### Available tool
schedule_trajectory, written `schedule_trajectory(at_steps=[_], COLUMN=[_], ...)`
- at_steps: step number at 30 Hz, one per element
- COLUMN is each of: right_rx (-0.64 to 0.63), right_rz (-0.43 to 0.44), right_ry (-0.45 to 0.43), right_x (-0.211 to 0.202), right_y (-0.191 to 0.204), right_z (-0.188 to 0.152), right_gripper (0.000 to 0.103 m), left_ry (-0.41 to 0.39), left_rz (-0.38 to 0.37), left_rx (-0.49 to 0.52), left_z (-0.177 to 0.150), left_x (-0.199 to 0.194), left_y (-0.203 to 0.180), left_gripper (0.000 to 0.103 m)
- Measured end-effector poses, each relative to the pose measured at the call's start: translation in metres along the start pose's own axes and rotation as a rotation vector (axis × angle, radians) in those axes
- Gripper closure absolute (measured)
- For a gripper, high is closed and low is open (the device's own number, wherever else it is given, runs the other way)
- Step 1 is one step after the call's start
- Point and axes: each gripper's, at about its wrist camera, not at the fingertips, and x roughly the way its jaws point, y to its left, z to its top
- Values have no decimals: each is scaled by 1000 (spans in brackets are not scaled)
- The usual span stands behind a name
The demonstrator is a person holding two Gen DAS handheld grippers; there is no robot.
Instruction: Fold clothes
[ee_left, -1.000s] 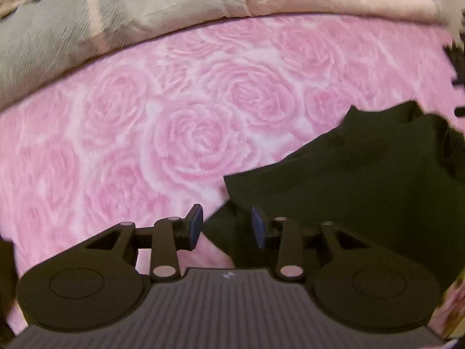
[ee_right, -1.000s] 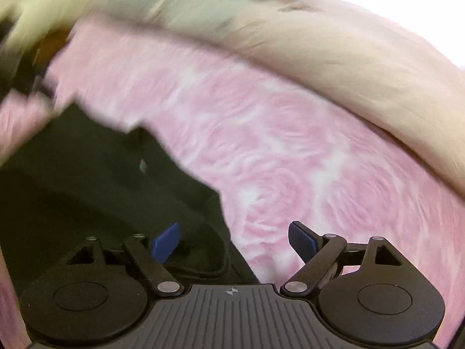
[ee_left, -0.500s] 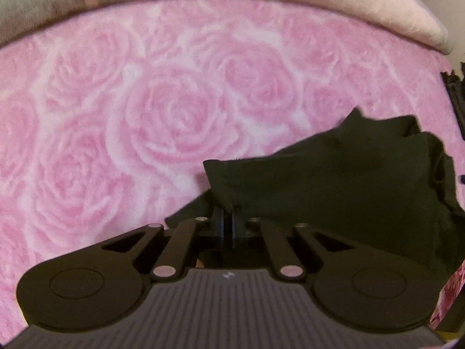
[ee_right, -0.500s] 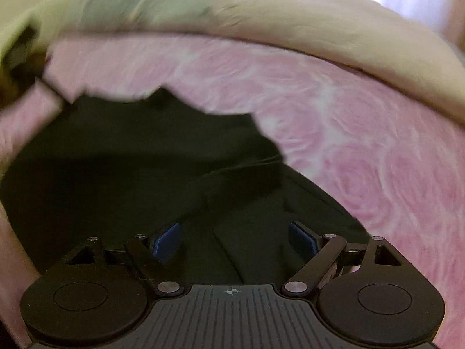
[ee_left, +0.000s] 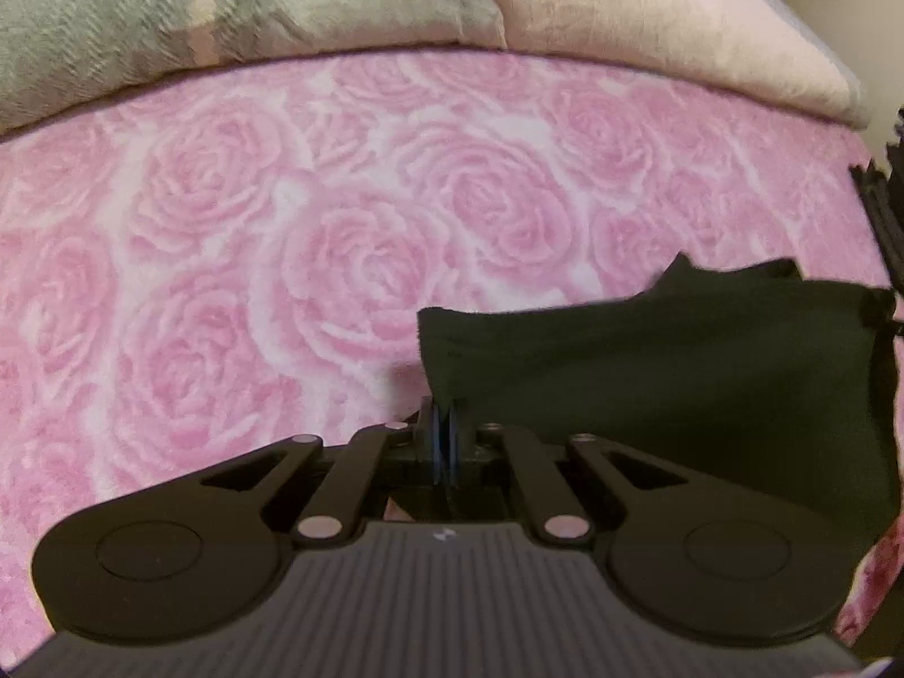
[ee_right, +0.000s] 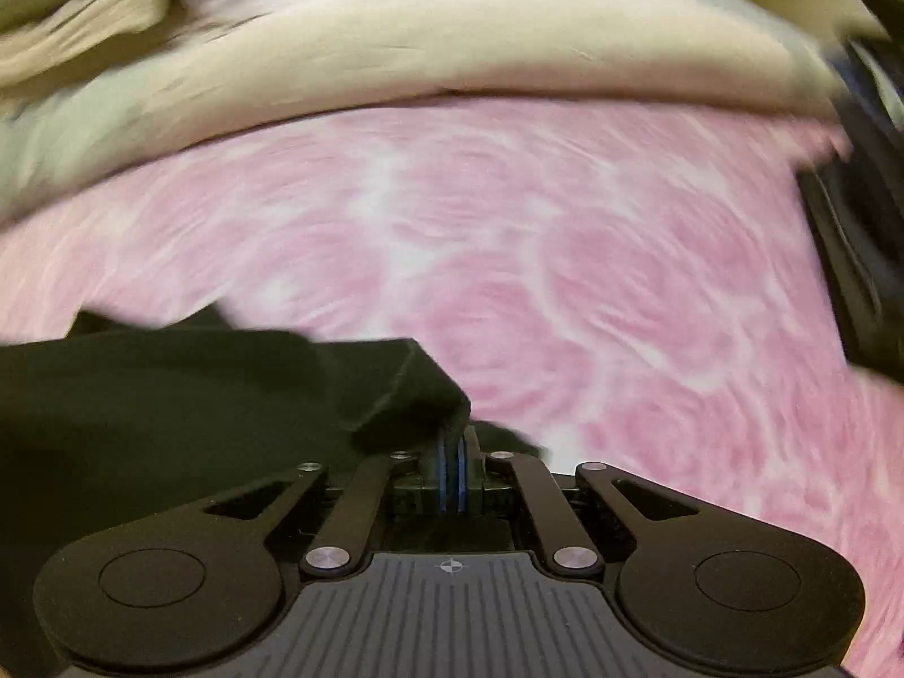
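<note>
Black garment on pink blanket w/ pale rose print. Behind it, grey-green herringbone throw w/ cream stripe, plus plain cream blanket. Grippers black, blue pads.

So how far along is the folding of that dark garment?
Early. Done: both grippers are shut on the dark garment, the left gripper at one corner, the right gripper at another edge. In hand: the cloth is pinched, bunched on the pink blanket. Left: no neat fold shows yet.
</note>
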Motion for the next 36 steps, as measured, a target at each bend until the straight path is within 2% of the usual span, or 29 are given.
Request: schedule_trajectory(at_steps=[3,9,14,16,19,20,23,26,32,34,35,36], right_rx=[1,-37,66,64,25,23,92,149,86,81,79,80], right_rz=[18,50,83,74,35,22,16,-6,-5,16,26,38], right_ry=[9,-16,40,22,-54,-67,-23,12,-9,5,13,17], right_x=[6,5,34,35,20,18,26,28,-11,-22,-27,-33], right_y=[-8,-5,-21,-22,-17,-18,-30,-38,-25,-20,-17,-16], right_z=[3,11,20,23,26,26,23,20,-2,-17,-25,-36], right_gripper=[102,102,102,102,102,102,102,101,101,99,73,27], left_ry=[9,-34,-6,-43,-96,-88,-7,19,-17,-17,-15,-12], left_rz=[15,37,64,62,68,67,79,98,139,138,137,141], left_rx=[12,5,-9,-19,-32,-48,-78,-121,-73,-14,21,69], left_z=[2,10,9,10,11,10,4,0,-18,-33,-41,-52], left_x=[10,-7,12,7,-5,-3,17,23,-8,-23,-30,-37], left_y=[-4,3,5,2,1,3,9,15,9,-2,-9,-16], left_gripper=[101,101,101,101,101,101,100,92,91,91,90,89])
